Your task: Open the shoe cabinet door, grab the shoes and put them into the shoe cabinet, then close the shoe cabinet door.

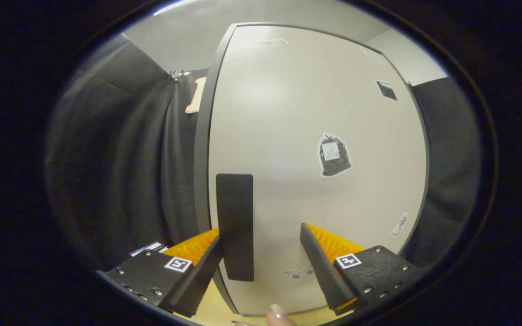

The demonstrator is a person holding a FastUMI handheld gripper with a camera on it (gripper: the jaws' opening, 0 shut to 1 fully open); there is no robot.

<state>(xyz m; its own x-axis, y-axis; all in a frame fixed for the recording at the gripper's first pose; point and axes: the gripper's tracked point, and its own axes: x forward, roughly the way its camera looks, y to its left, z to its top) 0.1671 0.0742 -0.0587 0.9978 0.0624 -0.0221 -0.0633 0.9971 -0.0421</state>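
The shoe cabinet door (pixel 306 136) is a pale cream panel with a dark grey edge, standing shut right in front of me. A black rectangular handle (pixel 235 226) is fixed near its left edge. My gripper (pixel 261 258) is open, its black and orange fingers spread wide. The handle sits between them, close against the left finger (pixel 200 267), while the right finger (pixel 324 267) stays well apart from it. Neither finger presses on the handle. A fingertip of a person's hand (pixel 278 314) shows below, between the fingers.
Several stickers dot the door, among them a black bag-shaped one (pixel 333 155). Black cloth (pixel 120 172) hangs to the left of the cabinet and again to its right. A pale wooden floor strip (pixel 215 312) lies under the fingers.
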